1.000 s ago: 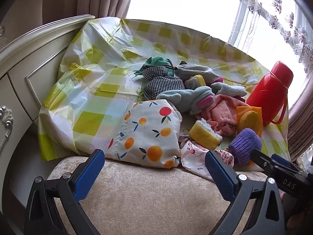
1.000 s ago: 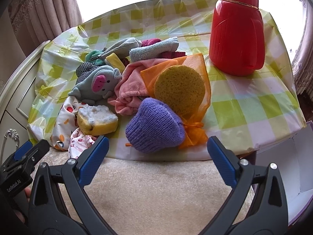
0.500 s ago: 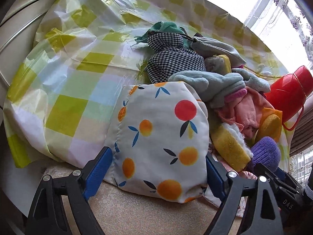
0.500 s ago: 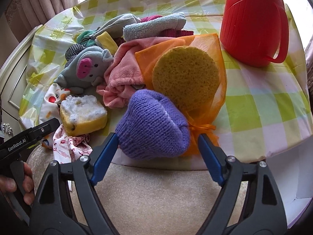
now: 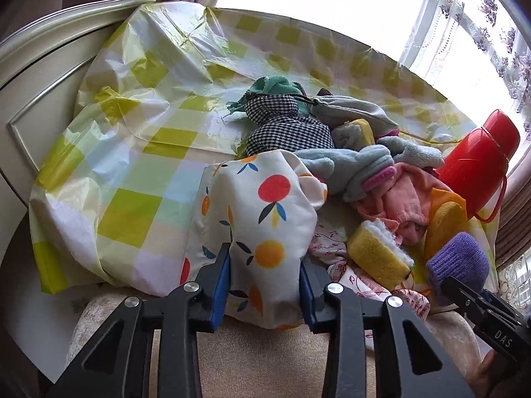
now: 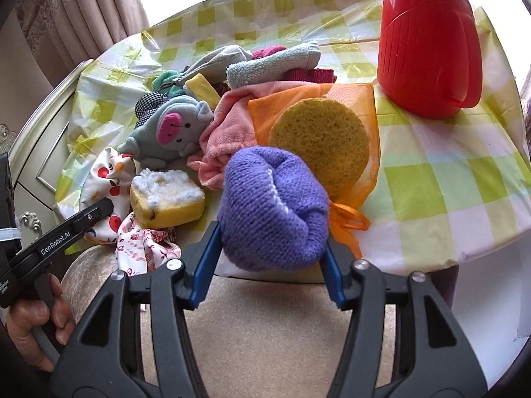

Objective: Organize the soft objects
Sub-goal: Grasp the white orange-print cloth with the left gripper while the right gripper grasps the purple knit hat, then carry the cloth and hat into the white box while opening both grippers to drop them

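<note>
A heap of soft things lies on a green-checked tablecloth. My left gripper is shut on a white fruit-print cloth and lifts its near end. My right gripper is shut on a purple knitted hat, which also shows in the left wrist view. Close by lie a yellow sponge block, a round sponge in an orange mesh bag, a pink cloth, a grey plush toy and a black-and-white checked cloth.
A tall red thermos jug stands at the table's far right. A beige cushioned seat lies under both grippers. A cream cabinet stands to the left. Curtains and a bright window are behind the table.
Both grippers have closed: the left on the fruit-print cloth, bunching and raising it, the right on the purple hat. Both were open a second ago.
</note>
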Available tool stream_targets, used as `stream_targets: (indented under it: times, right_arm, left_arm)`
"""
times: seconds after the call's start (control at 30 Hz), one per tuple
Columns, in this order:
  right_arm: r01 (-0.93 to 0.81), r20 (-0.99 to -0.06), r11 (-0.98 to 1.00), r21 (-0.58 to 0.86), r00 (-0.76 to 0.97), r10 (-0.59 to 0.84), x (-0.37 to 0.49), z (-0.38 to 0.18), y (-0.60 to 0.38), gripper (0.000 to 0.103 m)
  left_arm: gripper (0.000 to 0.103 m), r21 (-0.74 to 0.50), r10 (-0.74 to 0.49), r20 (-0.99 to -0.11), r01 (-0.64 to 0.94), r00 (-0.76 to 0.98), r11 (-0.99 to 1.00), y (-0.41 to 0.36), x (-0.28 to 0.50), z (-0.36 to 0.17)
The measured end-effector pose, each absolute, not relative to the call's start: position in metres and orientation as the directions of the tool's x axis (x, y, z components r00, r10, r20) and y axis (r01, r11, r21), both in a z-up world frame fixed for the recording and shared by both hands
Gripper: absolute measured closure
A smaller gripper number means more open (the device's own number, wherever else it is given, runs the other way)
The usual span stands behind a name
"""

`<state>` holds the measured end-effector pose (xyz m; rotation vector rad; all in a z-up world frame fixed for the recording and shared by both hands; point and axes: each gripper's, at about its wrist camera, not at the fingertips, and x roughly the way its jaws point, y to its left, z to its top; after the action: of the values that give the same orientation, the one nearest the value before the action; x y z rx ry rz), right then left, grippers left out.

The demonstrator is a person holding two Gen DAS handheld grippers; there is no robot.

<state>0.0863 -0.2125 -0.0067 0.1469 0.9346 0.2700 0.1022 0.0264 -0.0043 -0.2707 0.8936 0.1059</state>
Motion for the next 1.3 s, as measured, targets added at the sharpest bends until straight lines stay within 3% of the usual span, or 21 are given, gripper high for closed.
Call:
stream_targets:
  times: [0.33, 0.53, 0.87, 1.2, 1.3]
  right_arm:
    - [-0.152, -0.72, 0.953, 0.263, 0.626, 0.299, 0.069, 0.014, -0.226, 0.043]
    - [-0.104, -0.706, 0.963, 0.249, 0.661, 0.254, 0.046, 0.027, -0.26, 0.043]
    - [0.09, -0.739, 0.982, 0.166, 0.671, 0.063, 0.013, 0.028, -0.349, 0.043]
    - [0.298, -0.755, 0.949, 0.108, 0.645, -0.117, -0.012, 0.034, -0.433, 0.042]
    - [0.351, -0.756, 0.931, 0.098, 0.635, -0.16, -0.018, 0.035, -0.445, 0.039]
  left_arm:
    - [0.071, -0.152, 0.042, -0.669, -0.192, 0.742, 0.97, 0.012, 0.071, 0.027]
    - [0.071, -0.084, 0.006, -0.591, -0.069, 0.807, 0.994, -0.03, 0.054, 0.053]
    - [0.071, -0.097, -0.245, -0.571, 0.232, 0.783, 0.968, -0.126, 0.039, 0.074]
    - [0.07, -0.21, -0.523, -0.6, 0.512, 0.605, 0.833, -0.224, 0.027, 0.076]
    - [0.065, -0.262, -0.603, -0.606, 0.586, 0.519, 0.767, -0.249, 0.022, 0.073]
